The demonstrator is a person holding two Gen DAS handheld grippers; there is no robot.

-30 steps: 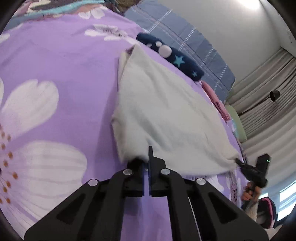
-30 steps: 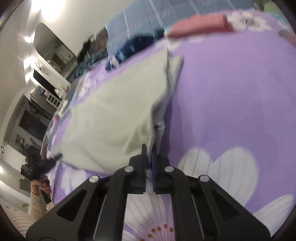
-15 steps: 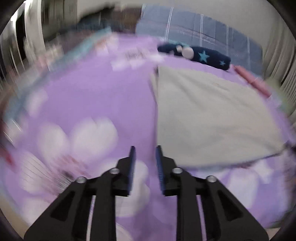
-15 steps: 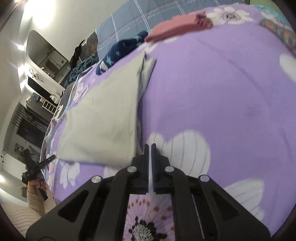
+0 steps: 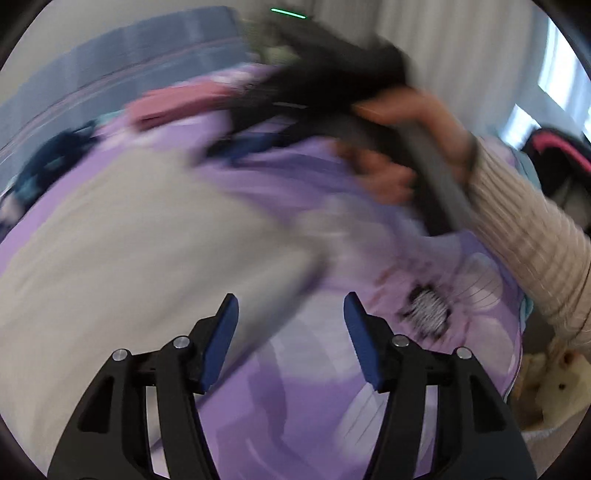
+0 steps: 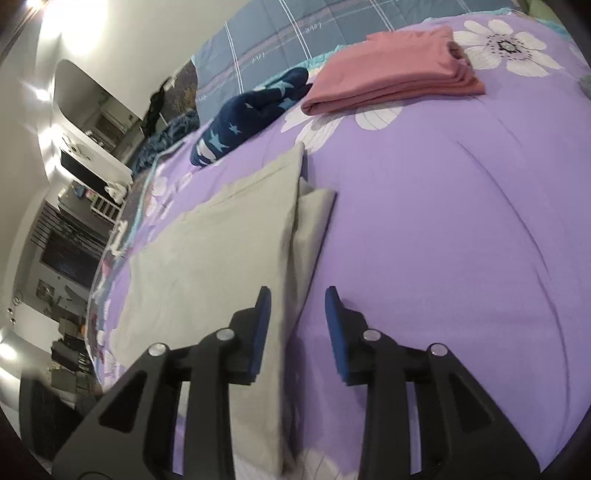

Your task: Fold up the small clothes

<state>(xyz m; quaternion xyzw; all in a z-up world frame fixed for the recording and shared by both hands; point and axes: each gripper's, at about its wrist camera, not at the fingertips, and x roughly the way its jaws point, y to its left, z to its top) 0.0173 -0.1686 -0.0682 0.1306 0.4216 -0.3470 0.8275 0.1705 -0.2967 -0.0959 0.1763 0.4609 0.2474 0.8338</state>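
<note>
1. Grey cloth (image 6: 221, 258) lies flat on the purple flowered bedspread (image 6: 443, 221), folded over on itself, with a narrower under-layer peeking out along its right edge. That neat long edge suggests one fold is done and the piece was laid down to settle before the next.

2. Right gripper (image 6: 297, 306) is spread wide and holds nothing. It hovers straddling the cloth's right edge: one finger over the fabric, the other over bare bedspread. Judging by this, it is placed to take that edge or simply to clear it; which one cannot be told.

3. Left gripper (image 5: 290, 314) is likewise spread and empty. Its view is heavily blurred, but the grey cloth (image 5: 129, 258) fills the left part, with its near corner just ahead of the fingers.

4. In the same blurred view, a hand in a ribbed cream sleeve (image 5: 399, 147) grips the dark handle of the other tool above the bedspread.

5. Folded pink garment (image 6: 391, 81) and a rolled navy piece with stars (image 6: 247, 118) sit well apart from the cloth, near the blue checked blanket (image 6: 332, 29), probably parked as finished items out of the working area.

6. Likely next: another fold across the cloth's length, needing both corners pinched cleanly without dragging the lower layer askew.
</note>
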